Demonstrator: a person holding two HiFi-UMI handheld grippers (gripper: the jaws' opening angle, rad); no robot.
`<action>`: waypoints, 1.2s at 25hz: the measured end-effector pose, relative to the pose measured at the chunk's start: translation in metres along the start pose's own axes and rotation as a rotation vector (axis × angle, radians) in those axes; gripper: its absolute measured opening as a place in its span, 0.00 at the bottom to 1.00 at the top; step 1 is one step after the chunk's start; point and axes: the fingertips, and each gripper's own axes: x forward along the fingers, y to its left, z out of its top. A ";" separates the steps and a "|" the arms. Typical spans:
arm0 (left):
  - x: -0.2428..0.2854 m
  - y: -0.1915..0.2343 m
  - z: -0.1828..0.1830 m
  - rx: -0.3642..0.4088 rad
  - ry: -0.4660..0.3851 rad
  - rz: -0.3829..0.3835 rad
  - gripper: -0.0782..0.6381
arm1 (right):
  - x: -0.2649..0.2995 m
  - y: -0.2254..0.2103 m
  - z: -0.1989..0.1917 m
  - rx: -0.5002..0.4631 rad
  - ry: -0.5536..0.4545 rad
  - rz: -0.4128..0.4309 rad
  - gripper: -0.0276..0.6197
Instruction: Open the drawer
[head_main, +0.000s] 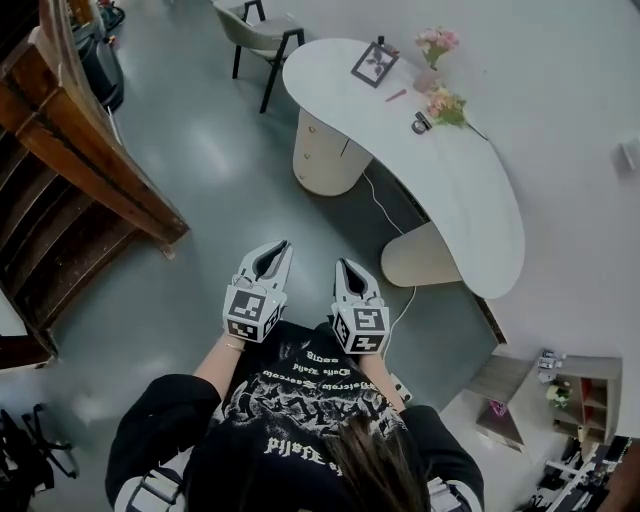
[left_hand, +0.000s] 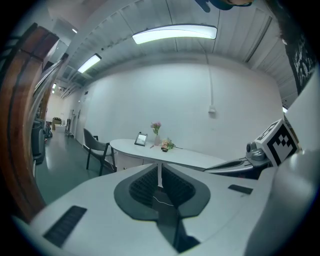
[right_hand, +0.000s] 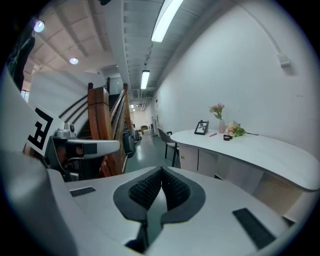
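Observation:
The drawers are in the cream rounded cabinet (head_main: 322, 152) under the far end of the white curved desk (head_main: 470, 200). In the right gripper view the cabinet's front (right_hand: 197, 159) shows two small knobs. Both grippers are held side by side in front of the person, over the grey floor and well short of the cabinet. My left gripper (head_main: 284, 244) is shut, its pads (left_hand: 150, 182) meeting at the tips with nothing between them. My right gripper (head_main: 341, 263) is shut too, and its ribbed pads (right_hand: 172, 187) hold nothing.
A dark-framed chair (head_main: 260, 30) stands at the desk's far end. On the desk are a picture frame (head_main: 374, 63), pink flowers in a vase (head_main: 436, 45) and a bouquet (head_main: 446, 105). A wooden staircase (head_main: 70, 160) fills the left. A white cable (head_main: 385, 215) runs across the floor.

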 end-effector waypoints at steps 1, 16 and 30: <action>0.001 0.002 -0.001 -0.002 0.003 -0.001 0.16 | 0.003 0.000 -0.001 0.003 0.004 0.000 0.08; 0.046 0.033 -0.011 -0.099 0.037 0.071 0.16 | 0.065 -0.026 0.014 0.009 0.005 0.056 0.08; 0.177 0.051 0.006 -0.152 0.060 0.135 0.16 | 0.170 -0.118 0.058 -0.017 0.045 0.166 0.08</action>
